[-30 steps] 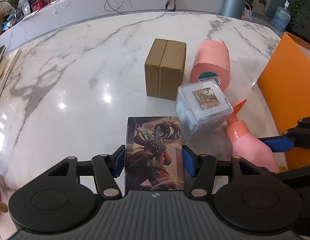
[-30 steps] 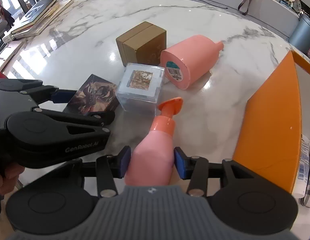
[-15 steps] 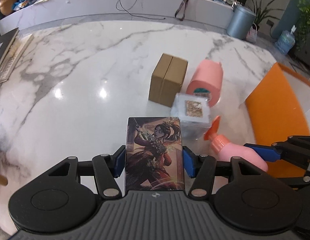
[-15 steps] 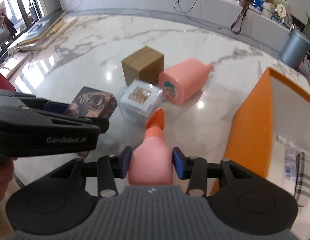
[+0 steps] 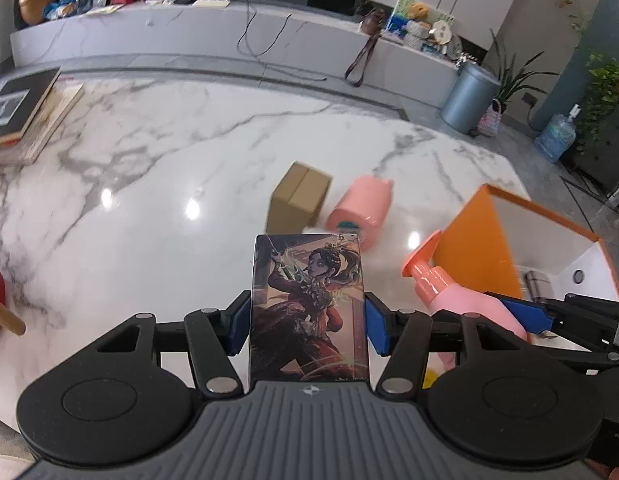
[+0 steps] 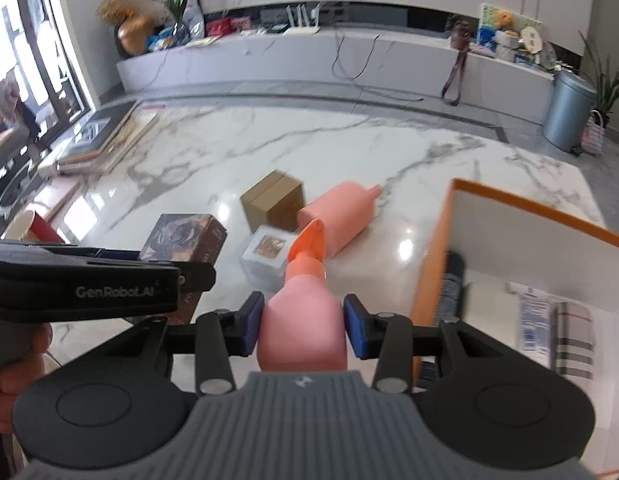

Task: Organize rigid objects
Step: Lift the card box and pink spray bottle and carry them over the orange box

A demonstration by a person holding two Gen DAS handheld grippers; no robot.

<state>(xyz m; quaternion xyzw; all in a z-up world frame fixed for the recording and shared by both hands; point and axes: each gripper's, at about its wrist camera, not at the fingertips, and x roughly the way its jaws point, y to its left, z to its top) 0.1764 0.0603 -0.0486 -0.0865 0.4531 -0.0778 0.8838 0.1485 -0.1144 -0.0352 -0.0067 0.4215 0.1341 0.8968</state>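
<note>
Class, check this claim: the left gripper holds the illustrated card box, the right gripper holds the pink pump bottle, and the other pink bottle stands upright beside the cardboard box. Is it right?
One detail is wrong. The other pink bottle lies on its side beside the cardboard box, as the right wrist view shows. The left gripper does hold the illustrated card box, and the right gripper the pink pump bottle.

- The left tongs (image 5: 308, 322) were clamped on an illustrated card box (image 5: 308, 308).
- The right tongs (image 6: 304, 326) gripped a pink pump bottle (image 6: 303, 320), just beside the left.
</note>
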